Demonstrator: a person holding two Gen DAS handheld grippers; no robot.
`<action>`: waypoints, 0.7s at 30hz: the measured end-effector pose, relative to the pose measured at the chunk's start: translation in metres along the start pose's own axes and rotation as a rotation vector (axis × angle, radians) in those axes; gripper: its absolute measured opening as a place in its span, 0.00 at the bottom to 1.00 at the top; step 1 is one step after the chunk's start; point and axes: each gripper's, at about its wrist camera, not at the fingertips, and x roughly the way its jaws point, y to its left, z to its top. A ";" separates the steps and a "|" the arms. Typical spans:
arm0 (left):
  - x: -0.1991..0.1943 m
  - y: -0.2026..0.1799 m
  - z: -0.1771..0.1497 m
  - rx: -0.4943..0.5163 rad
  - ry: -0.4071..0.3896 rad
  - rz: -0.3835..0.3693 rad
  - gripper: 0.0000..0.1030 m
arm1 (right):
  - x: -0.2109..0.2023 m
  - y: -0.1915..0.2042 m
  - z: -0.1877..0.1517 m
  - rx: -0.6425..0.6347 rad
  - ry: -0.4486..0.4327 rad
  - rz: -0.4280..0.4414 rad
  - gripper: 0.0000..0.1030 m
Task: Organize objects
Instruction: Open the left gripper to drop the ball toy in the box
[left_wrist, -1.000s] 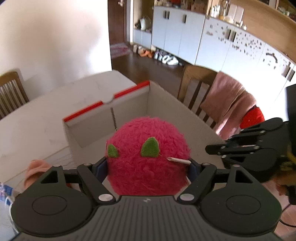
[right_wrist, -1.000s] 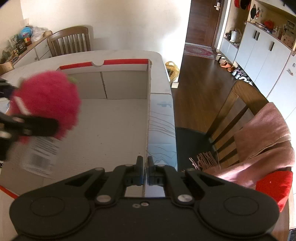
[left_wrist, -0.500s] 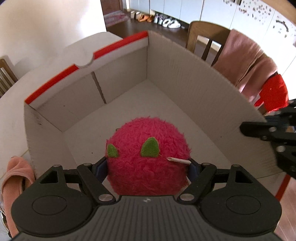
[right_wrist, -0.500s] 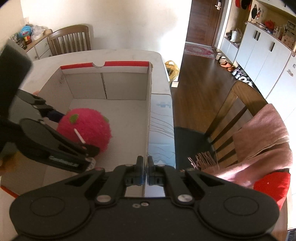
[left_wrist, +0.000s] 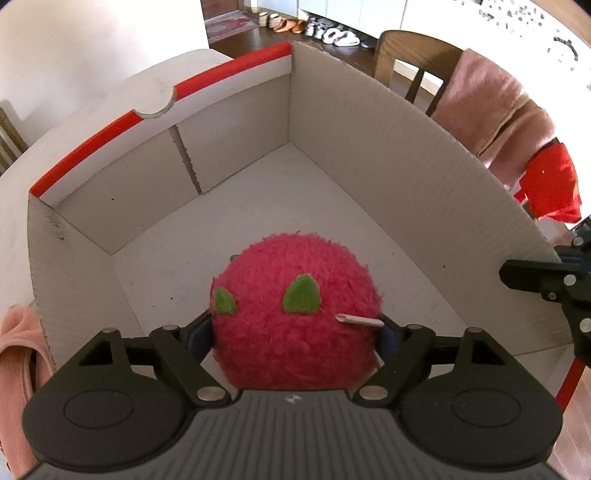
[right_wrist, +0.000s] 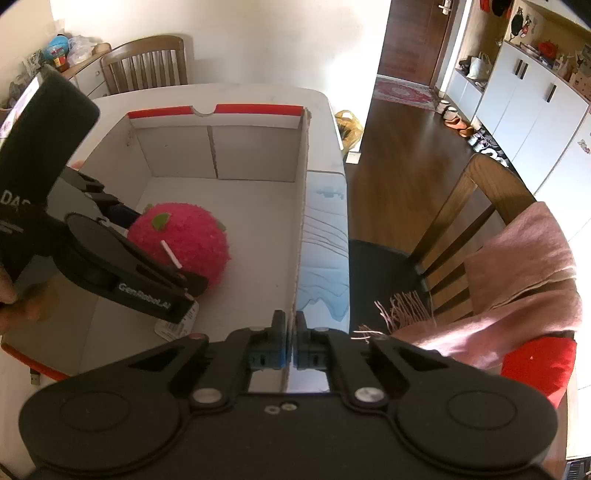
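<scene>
A fluffy pink plush ball (left_wrist: 295, 325) with green felt leaves and a white tag stick sits between the fingers of my left gripper (left_wrist: 295, 334), low inside the open white cardboard box (left_wrist: 369, 147) with red-edged flaps. Its jaws are opening, though both pads still touch the ball's sides. From the right wrist view the ball (right_wrist: 184, 240) hangs close to the box floor (right_wrist: 255, 206), its paper label (right_wrist: 177, 325) trailing below. My right gripper (right_wrist: 290, 332) is shut on the rim of the box's right wall, and shows at the right as black fingers (left_wrist: 535, 273).
The box stands on a white table (right_wrist: 325, 110). A pink cloth (left_wrist: 14, 350) lies outside the box's left wall. A wooden chair (right_wrist: 465, 206) draped with a pink scarf (right_wrist: 524, 266) and a red cloth (right_wrist: 535, 362) stands to the right. Another chair (right_wrist: 144, 59) is behind the table.
My left gripper has come down from above the box rim into the box, carrying the plush ball close to the floor. The right gripper has stayed on the box wall.
</scene>
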 end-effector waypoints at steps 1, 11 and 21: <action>-0.001 0.001 -0.001 -0.005 -0.007 -0.001 0.82 | 0.000 0.000 0.000 -0.002 0.000 0.000 0.02; -0.022 0.008 -0.008 -0.034 -0.059 -0.034 0.83 | 0.001 0.000 0.000 -0.010 0.002 0.001 0.02; -0.079 0.009 -0.020 -0.058 -0.184 -0.082 0.83 | 0.001 0.000 0.000 -0.014 0.005 0.004 0.03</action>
